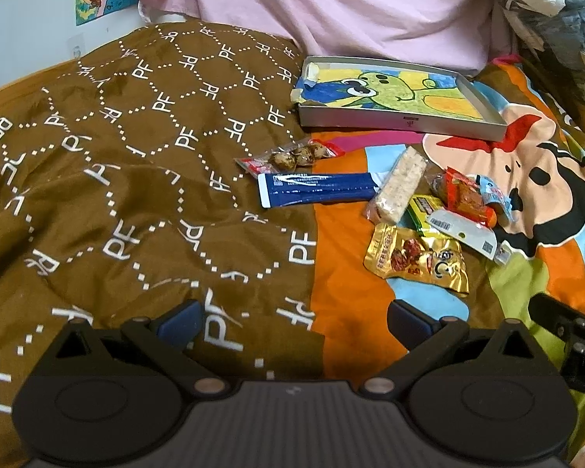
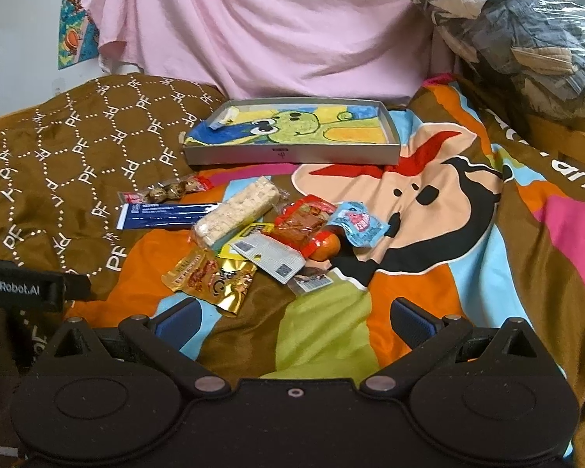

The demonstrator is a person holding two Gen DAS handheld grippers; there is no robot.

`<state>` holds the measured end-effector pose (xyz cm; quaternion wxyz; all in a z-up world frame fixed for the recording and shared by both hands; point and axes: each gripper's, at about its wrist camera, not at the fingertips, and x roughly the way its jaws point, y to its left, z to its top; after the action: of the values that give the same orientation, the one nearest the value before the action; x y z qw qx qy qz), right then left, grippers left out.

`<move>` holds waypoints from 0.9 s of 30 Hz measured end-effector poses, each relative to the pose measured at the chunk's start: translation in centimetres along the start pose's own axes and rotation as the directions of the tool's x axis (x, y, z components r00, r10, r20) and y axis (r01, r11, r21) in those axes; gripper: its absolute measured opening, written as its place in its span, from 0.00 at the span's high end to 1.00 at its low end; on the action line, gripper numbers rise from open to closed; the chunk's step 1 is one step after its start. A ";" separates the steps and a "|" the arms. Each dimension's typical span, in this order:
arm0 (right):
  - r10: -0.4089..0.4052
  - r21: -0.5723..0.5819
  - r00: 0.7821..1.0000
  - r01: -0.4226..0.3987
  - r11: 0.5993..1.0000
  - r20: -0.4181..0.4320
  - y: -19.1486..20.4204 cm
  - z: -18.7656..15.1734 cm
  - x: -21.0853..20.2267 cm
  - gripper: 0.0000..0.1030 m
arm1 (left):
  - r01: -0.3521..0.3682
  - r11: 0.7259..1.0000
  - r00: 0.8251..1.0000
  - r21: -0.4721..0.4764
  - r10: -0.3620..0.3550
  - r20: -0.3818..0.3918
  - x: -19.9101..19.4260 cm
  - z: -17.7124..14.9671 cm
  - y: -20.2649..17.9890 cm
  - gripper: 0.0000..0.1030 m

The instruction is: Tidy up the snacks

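Several snack packs lie in a loose pile on the bed: a gold pouch, a pale rice bar, a long blue pack, a clear pack of brown eggs, a red pack and a light blue packet. A shallow grey box lid with a green cartoon drawing lies behind them. My left gripper is open and empty, short of the pile. My right gripper is open and empty, just before the pile.
The bed carries a brown "PF" quilt on the left and a bright cartoon cover on the right. A pink sheet hangs behind. A plastic bag of clothes sits at the back right.
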<state>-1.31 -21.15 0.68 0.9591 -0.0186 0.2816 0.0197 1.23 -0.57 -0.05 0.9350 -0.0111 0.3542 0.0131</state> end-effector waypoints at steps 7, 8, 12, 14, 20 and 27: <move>-0.009 0.010 1.000 0.009 1.000 -0.016 -0.6 0.8 0.4 0.01 | -0.018 1.000 1.000 0.017 0.018 0.007 0.5 1.6 -0.6 0.00; -0.010 0.011 1.000 0.010 1.000 -0.016 -0.7 1.0 0.5 0.01 | -0.020 1.000 1.000 0.021 0.020 0.008 0.5 1.8 -0.7 0.00; -0.011 0.015 1.000 0.011 1.000 -0.011 -1.0 1.6 0.8 0.01 | -0.006 1.000 1.000 0.023 0.006 -0.011 1.1 2.6 -1.2 0.00; -0.005 0.019 1.000 0.005 1.000 -0.010 -1.2 1.8 0.9 0.01 | -0.001 1.000 1.000 0.012 0.001 -0.017 1.5 3.0 -1.3 0.00; -0.009 0.036 1.000 0.009 0.999 -0.012 -1.8 2.2 1.3 0.01 | -0.011 1.000 1.000 0.024 0.011 -0.011 2.3 3.6 -2.1 0.00; -0.012 0.043 1.000 0.013 0.999 -0.023 -1.9 2.3 1.8 0.01 | 0.004 1.000 1.000 0.025 -0.004 -0.018 3.1 3.7 -2.6 0.00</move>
<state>1.53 -22.89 1.68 0.9562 -0.0001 0.2926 0.0076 6.07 -2.99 0.75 0.9319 -0.0002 0.3626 0.0067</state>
